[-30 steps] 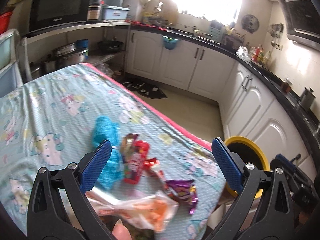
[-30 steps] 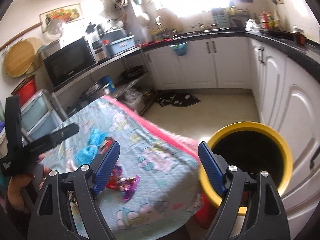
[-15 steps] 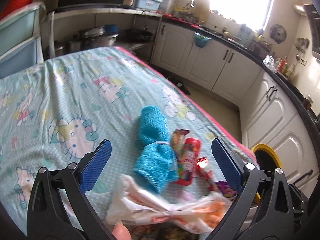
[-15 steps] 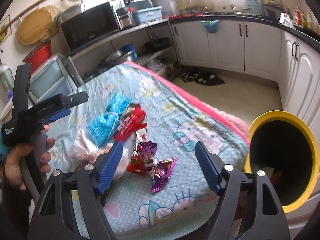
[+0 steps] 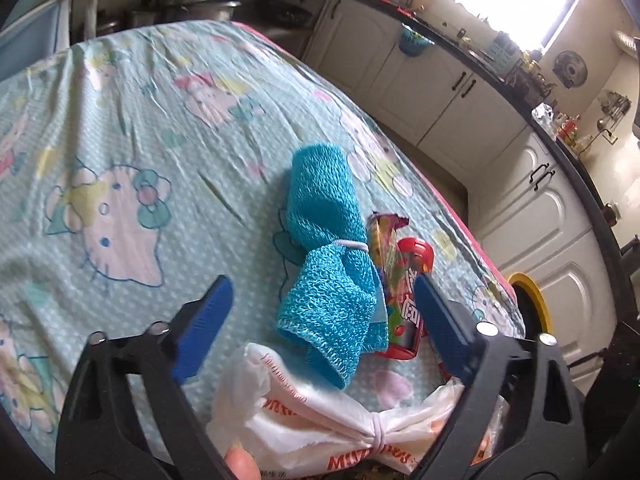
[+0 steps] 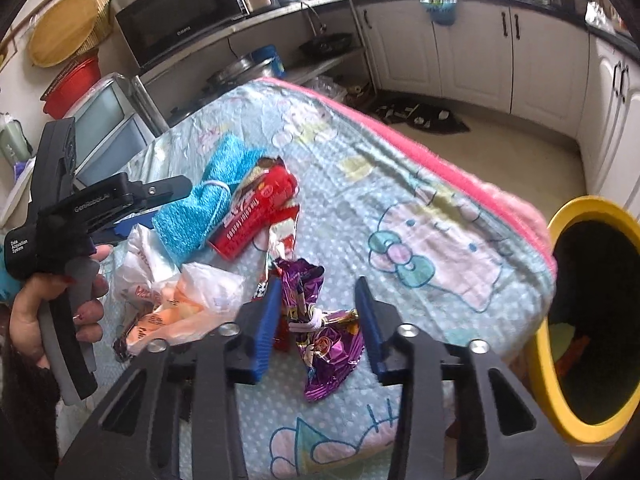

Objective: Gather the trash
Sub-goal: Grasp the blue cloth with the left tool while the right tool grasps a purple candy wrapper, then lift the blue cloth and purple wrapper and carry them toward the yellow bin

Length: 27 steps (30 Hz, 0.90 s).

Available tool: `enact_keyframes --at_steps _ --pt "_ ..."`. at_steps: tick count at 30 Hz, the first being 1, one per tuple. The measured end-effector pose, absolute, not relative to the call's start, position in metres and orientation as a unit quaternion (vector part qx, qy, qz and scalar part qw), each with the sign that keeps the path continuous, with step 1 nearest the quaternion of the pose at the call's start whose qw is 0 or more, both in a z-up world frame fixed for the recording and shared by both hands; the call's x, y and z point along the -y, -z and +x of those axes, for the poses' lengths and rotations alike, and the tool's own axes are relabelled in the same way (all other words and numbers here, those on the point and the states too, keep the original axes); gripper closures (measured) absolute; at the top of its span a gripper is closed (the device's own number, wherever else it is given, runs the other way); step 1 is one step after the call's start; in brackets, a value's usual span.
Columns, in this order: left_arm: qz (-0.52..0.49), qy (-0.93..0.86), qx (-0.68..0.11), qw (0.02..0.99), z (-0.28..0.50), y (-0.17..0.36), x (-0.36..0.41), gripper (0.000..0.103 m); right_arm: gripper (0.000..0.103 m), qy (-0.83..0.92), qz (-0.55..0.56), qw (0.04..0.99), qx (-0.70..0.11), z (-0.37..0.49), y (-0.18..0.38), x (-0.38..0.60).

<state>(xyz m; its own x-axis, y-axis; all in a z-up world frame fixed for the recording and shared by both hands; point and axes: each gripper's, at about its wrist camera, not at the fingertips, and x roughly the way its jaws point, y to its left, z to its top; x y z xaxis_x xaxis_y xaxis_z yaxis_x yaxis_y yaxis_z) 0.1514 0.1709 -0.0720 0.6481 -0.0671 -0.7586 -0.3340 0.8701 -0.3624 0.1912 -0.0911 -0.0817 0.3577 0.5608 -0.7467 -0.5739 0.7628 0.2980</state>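
Note:
A pile of trash lies on the table's cat-print cloth (image 5: 120, 128). My left gripper (image 5: 320, 312) hovers low over a blue knitted cloth (image 5: 324, 248) tied with a white band. Its jaws are closing, and the pads stand clear of the cloth between them. Beside the cloth lie a red snack wrapper (image 5: 410, 276) and a knotted white plastic bag (image 5: 320, 412). My right gripper (image 6: 316, 320) straddles a crumpled purple wrapper (image 6: 320, 352) tied in the middle. Its jaws are closing, and the pads sit just off the wrapper's sides.
A yellow-rimmed bin (image 6: 556, 360) stands on the floor off the table's right corner, with some rubbish inside. A hand (image 6: 48, 312) holds the left gripper at the table's left. White cabinets (image 6: 472, 52) and a shelf with a microwave (image 6: 180, 12) ring the room.
Both grippers have come down toward the pile, and the views have swung from the bin onto the table. The right jaws have narrowed greatly around the purple wrapper. The left jaws have narrowed a little.

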Motion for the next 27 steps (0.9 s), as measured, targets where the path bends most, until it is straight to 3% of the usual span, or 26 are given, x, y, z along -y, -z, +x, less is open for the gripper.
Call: enact_keyframes --at_steps 3,5,7,13,19,27 --pt "-0.24 -0.071 -0.419 0.873 0.155 0.076 -0.168 0.041 0.088 -0.352 -0.001 0.816 -0.458 0.193 0.087 0.09" --pt "-0.235 -0.069 -0.423 0.872 0.156 0.078 -0.167 0.051 0.089 -0.357 0.008 0.813 -0.459 0.193 0.088 0.091" --pt "-0.235 -0.068 -0.426 0.871 0.156 0.079 -0.167 0.067 0.09 -0.356 0.005 0.815 -0.456 0.193 0.086 0.091" --pt "-0.22 -0.062 -0.426 0.876 0.154 0.076 -0.165 0.088 0.091 -0.351 0.012 0.821 -0.449 0.191 0.081 0.095" --pt "-0.209 -0.062 -0.411 0.885 0.152 0.065 -0.162 0.096 0.091 -0.35 0.023 0.827 -0.439 0.19 0.073 0.1" --pt "-0.21 -0.063 -0.379 0.899 0.145 0.039 -0.162 0.097 0.091 -0.345 0.036 0.835 -0.427 0.188 0.061 0.11"
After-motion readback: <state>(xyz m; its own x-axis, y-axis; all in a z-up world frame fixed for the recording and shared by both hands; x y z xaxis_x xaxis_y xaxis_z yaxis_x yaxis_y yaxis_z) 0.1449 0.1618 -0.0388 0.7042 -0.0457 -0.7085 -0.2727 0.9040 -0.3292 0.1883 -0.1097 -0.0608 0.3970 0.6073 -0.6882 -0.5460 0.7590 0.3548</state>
